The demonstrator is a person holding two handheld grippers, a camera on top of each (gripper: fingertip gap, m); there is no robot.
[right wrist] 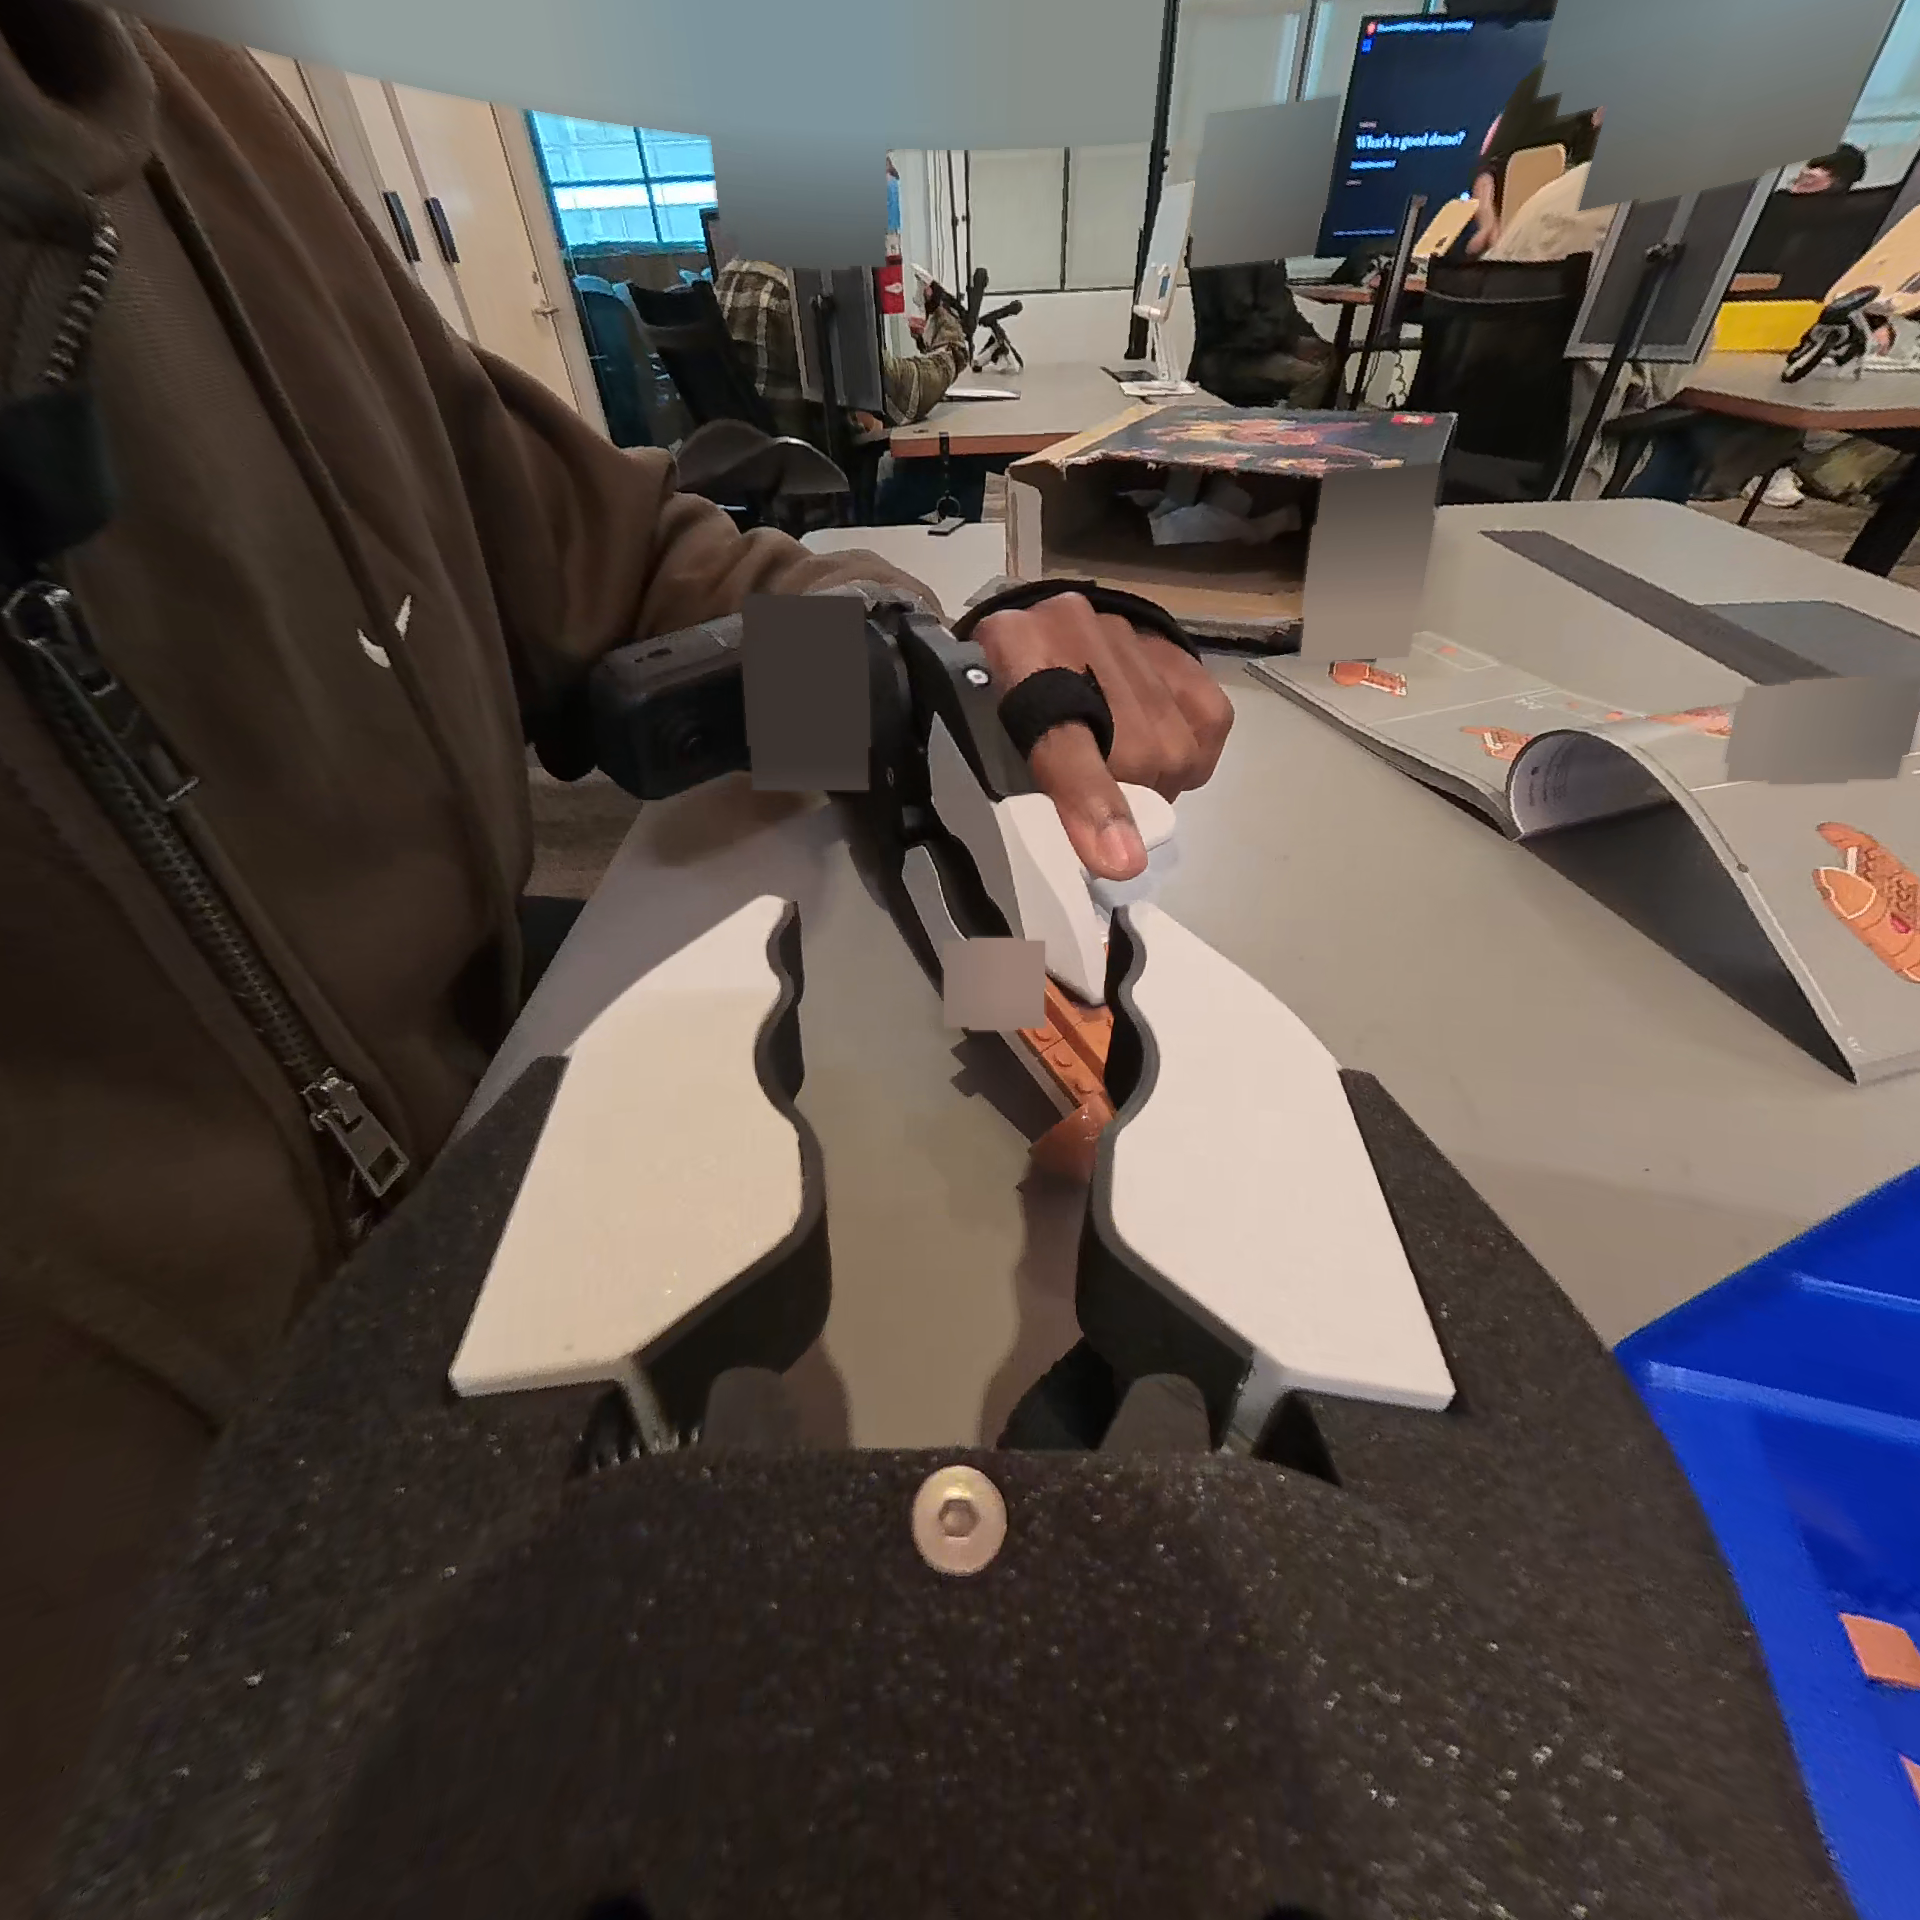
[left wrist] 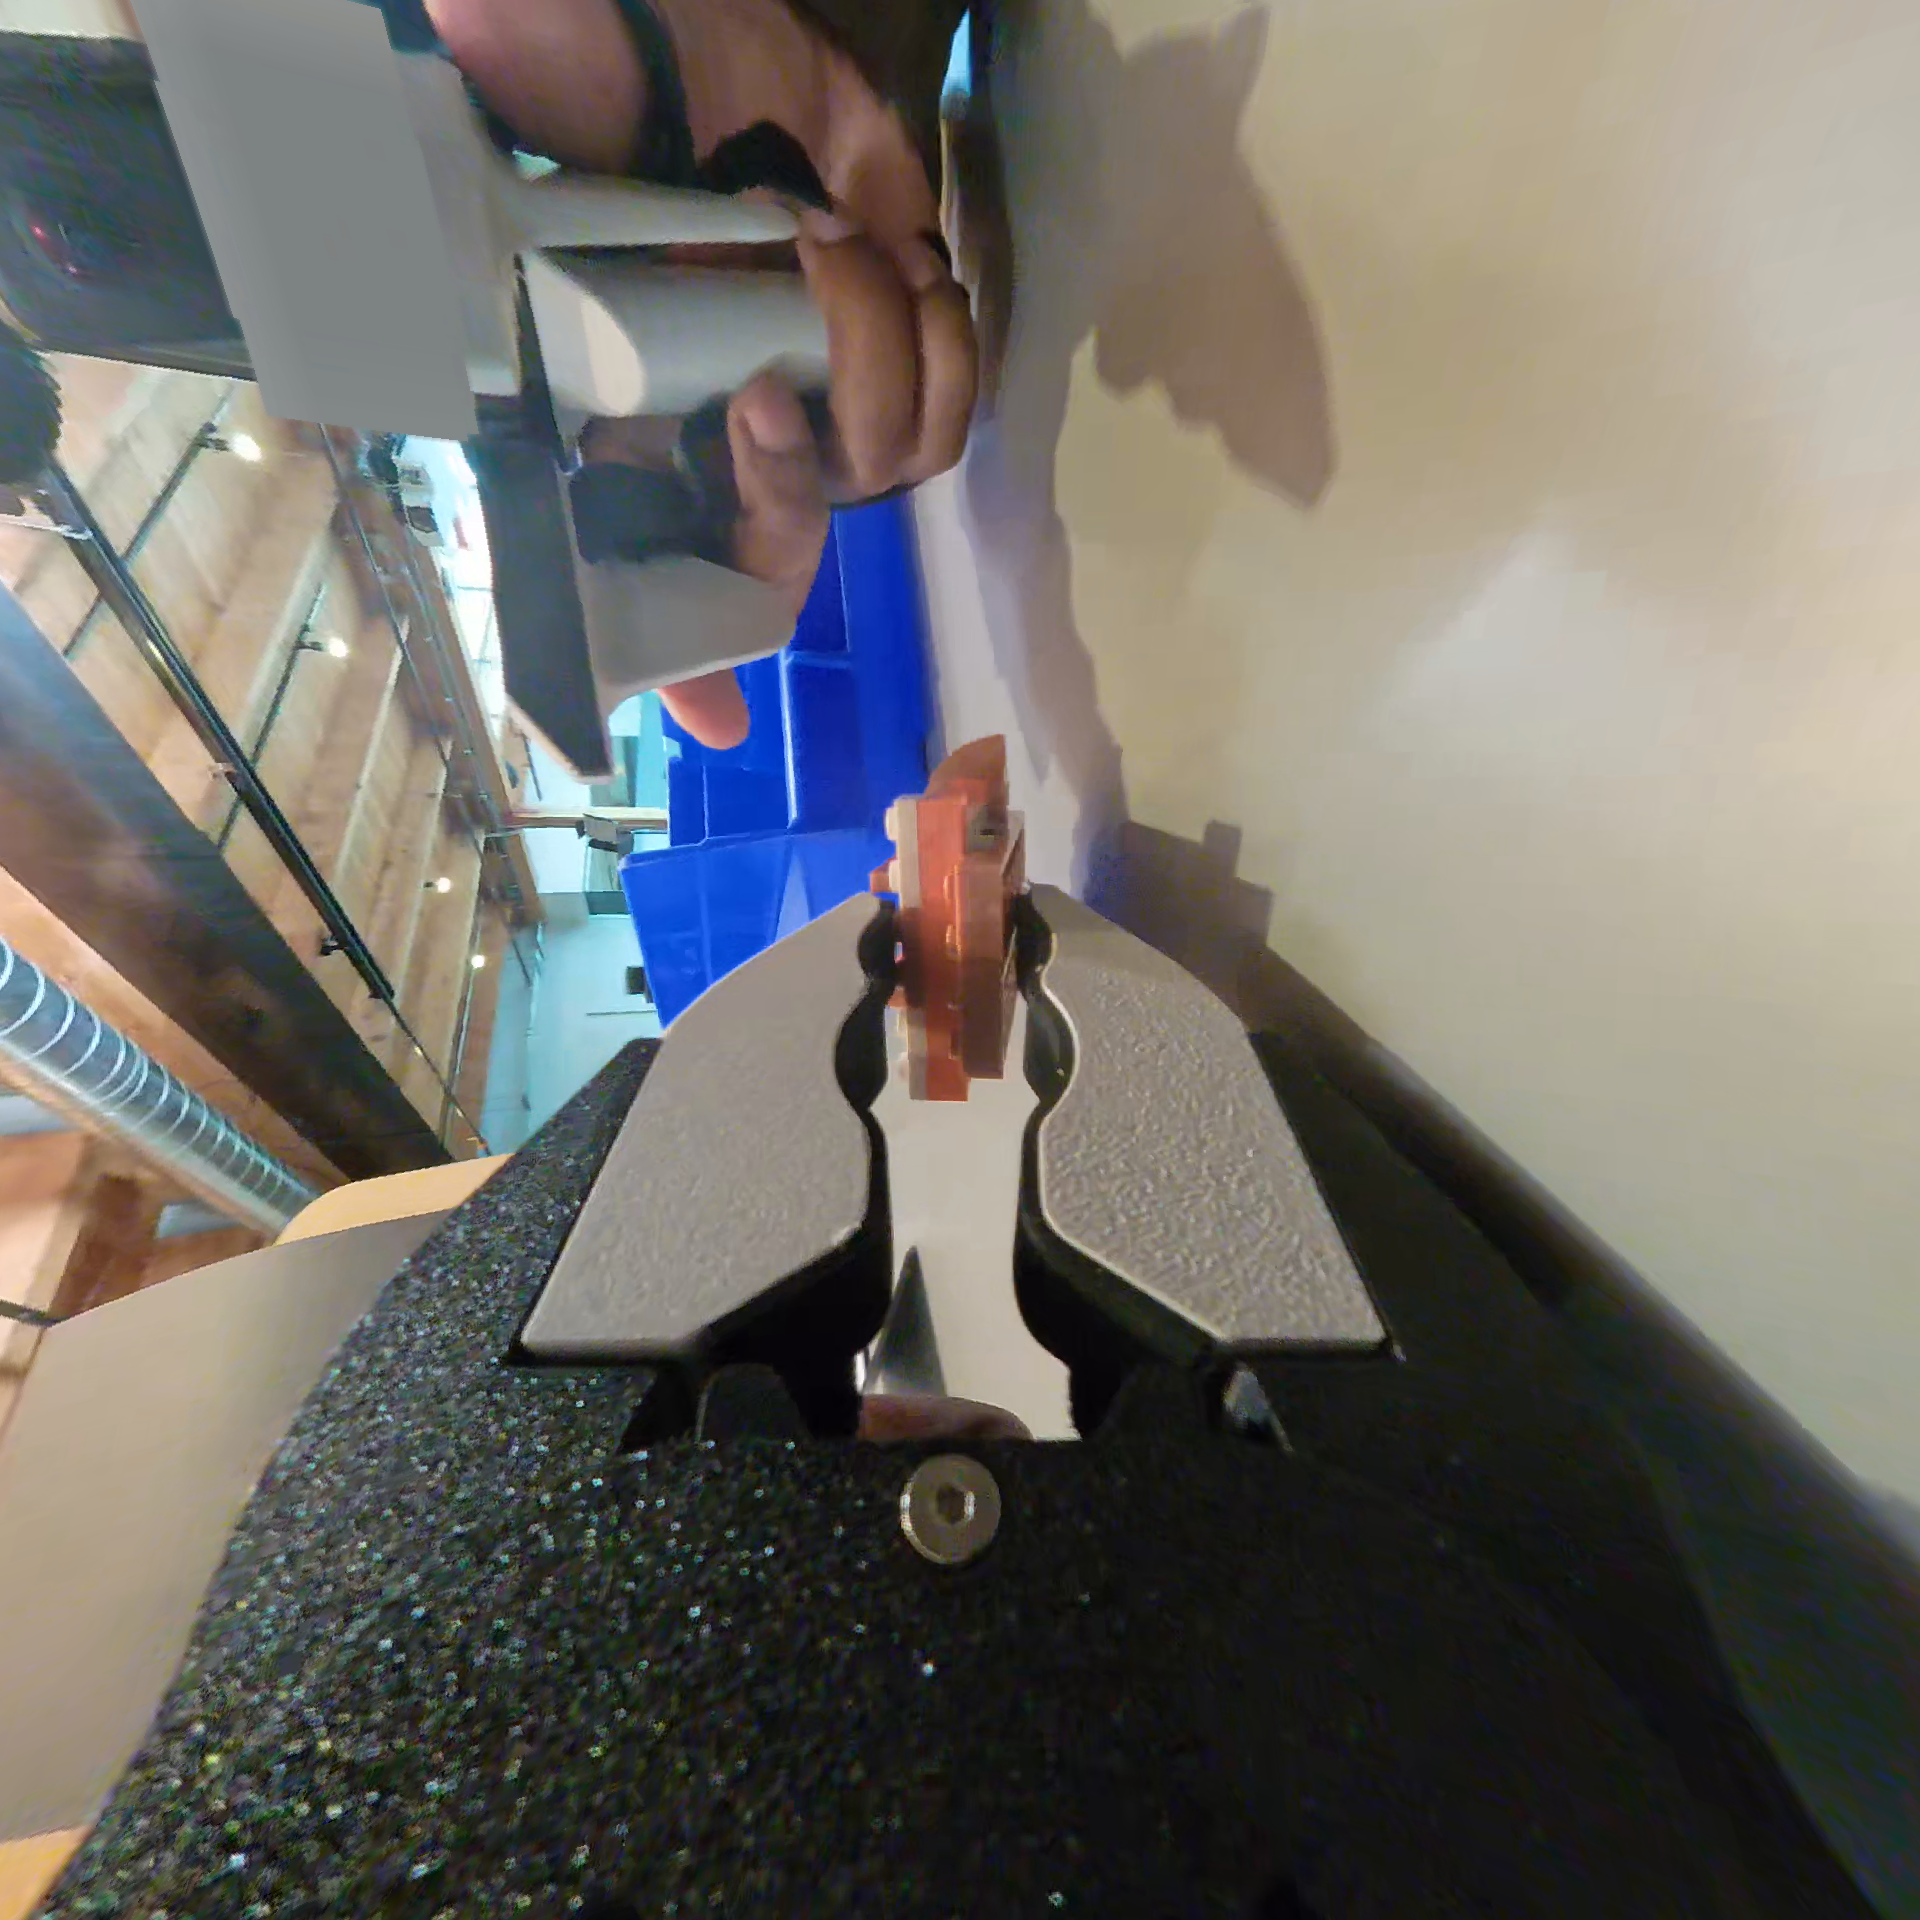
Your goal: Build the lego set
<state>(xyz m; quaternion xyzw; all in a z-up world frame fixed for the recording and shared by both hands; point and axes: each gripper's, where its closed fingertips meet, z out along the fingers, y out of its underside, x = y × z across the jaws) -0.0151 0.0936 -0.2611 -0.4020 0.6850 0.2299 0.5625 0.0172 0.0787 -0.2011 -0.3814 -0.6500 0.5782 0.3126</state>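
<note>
In the left wrist view my left gripper (left wrist: 951, 925) is shut on an orange-brown lego assembly (left wrist: 956, 966), held edge-on above the pale table (left wrist: 1507, 623). The right gripper (left wrist: 623, 436), held by a hand, shows farther off at the top. In the right wrist view my right gripper (right wrist: 951, 925) is open and empty, with its jaws wide apart. The left gripper (right wrist: 1039, 935) reaches in ahead of it, holding the same assembly (right wrist: 1070, 1049) just inside my right finger (right wrist: 1226, 1122). A rounded brown piece (right wrist: 1070, 1143) forms the assembly's lower end.
A blue sorting bin (right wrist: 1787, 1455) with a loose orange piece (right wrist: 1881, 1652) sits at the right; it also shows in the left wrist view (left wrist: 790, 810). An open instruction booklet (right wrist: 1662, 810) and the torn lego box (right wrist: 1226, 499) lie behind. A person's brown jacket (right wrist: 260, 623) fills the left.
</note>
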